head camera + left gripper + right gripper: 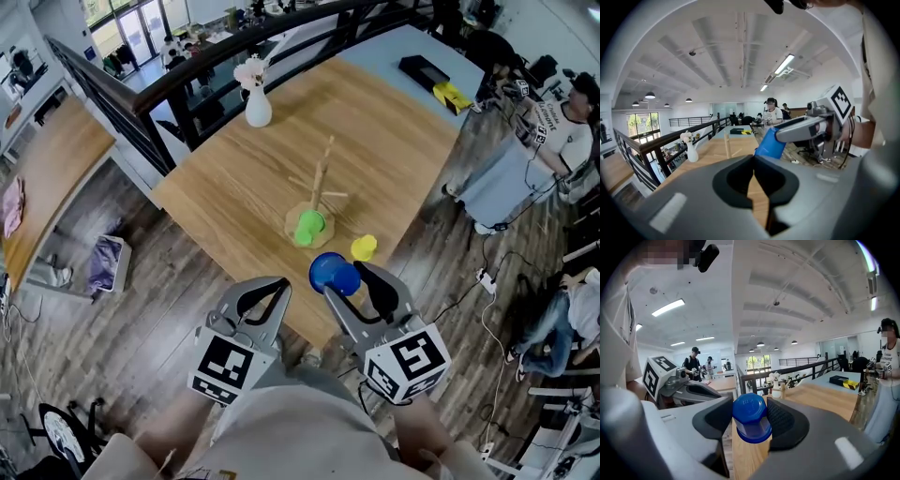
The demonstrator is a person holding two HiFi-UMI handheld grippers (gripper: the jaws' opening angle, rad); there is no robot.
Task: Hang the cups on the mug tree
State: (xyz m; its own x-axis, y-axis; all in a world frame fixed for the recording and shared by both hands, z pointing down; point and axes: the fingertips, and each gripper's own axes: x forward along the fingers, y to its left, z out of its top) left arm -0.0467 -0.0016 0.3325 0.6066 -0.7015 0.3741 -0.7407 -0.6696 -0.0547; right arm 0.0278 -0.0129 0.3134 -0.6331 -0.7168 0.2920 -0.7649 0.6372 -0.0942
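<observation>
A wooden mug tree (320, 190) stands mid-table with bare pegs. A green cup (307, 227) lies on its side at the tree's base. A yellow cup (364, 247) sits on the table to the right of the base. My right gripper (347, 279) is raised above the near table edge, shut on a blue cup (334, 274) held bottom outward between the pads (751, 420). My left gripper (275, 289) hovers beside it, shut and empty, with its jaws meeting (753, 165). In the left gripper view the blue cup (769, 143) shows to the right.
A white vase with flowers (257, 105) stands at the table's far left. A black box with a yellow item (427, 72) lies at the far right corner. A dark railing (141, 98) runs behind the table. People stand to the right (553, 131).
</observation>
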